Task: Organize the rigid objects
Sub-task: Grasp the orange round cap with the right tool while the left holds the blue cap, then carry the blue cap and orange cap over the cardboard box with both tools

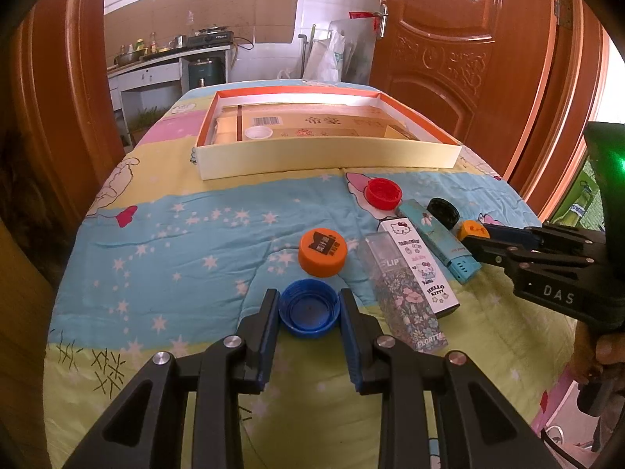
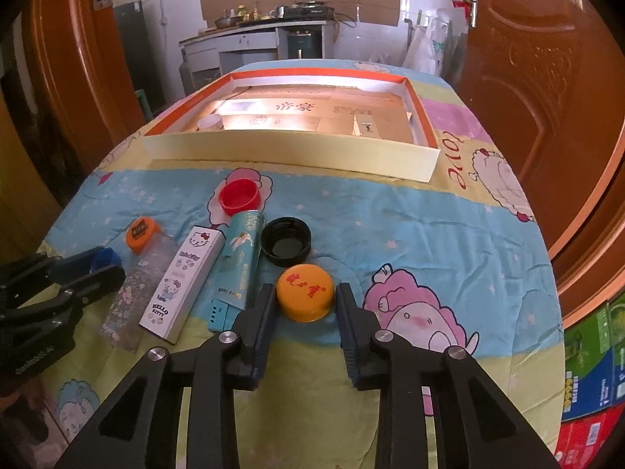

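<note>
From my feed the surface is a cartoon-print quilt [image 1: 175, 242] — stars, sheep, pastel bands — with carved wooden doors [image 1: 449, 39] beside it and a kitchen counter [image 1: 164, 62] far behind. My left gripper [image 1: 309, 308] is spread around the blue cap [image 1: 308, 306], pads flanking it, not clamped. My right gripper [image 2: 304, 301] is spread around the yellow cap [image 2: 305, 297]. The tray box [image 1: 324, 154] sits farther back.
</note>
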